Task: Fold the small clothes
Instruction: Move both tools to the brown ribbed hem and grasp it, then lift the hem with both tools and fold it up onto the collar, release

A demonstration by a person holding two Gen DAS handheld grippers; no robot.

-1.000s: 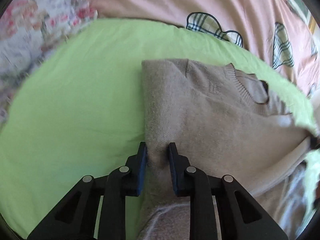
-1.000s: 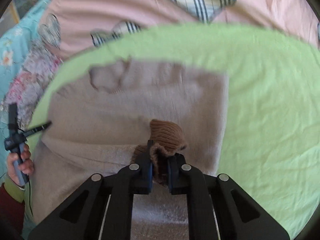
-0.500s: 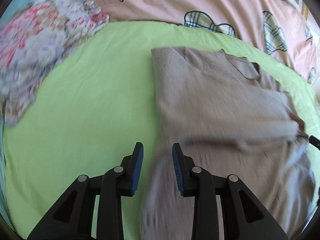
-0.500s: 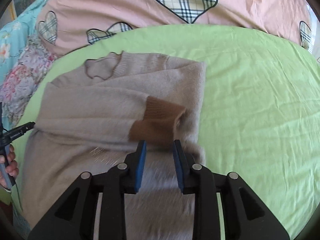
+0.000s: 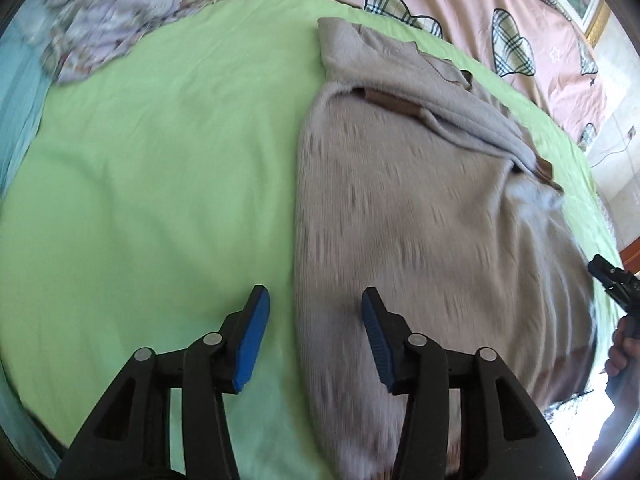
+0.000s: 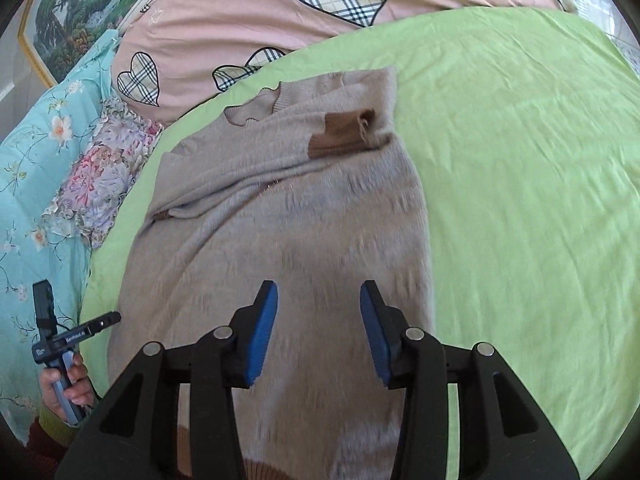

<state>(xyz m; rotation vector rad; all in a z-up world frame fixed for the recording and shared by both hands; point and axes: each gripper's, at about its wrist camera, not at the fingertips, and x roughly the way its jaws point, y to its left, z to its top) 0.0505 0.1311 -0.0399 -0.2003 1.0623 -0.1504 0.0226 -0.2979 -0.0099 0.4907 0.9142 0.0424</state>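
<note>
A beige knit sweater (image 5: 420,208) lies flat on the green sheet (image 5: 160,184), both sleeves folded across its chest, brown cuffs (image 5: 390,103) showing. In the right wrist view the sweater (image 6: 280,232) runs away from me, a brown cuff (image 6: 344,132) near the collar. My left gripper (image 5: 315,320) is open and empty, hovering over the sweater's left lower edge. My right gripper (image 6: 318,316) is open and empty above the sweater's lower body. The left gripper also shows in the right wrist view (image 6: 72,336), held in a hand.
A pink quilt with plaid hearts (image 6: 312,4) lies behind the sheet. A floral cloth (image 6: 96,176) and a turquoise flowered blanket (image 6: 32,184) lie at the left. A framed picture (image 6: 76,12) stands at the back left. The right gripper's tip (image 5: 612,280) shows at the right edge.
Both grippers let go of the sleeves, opened wide and drew back toward the sweater's hem. The sleeves now lie folded across the chest.
</note>
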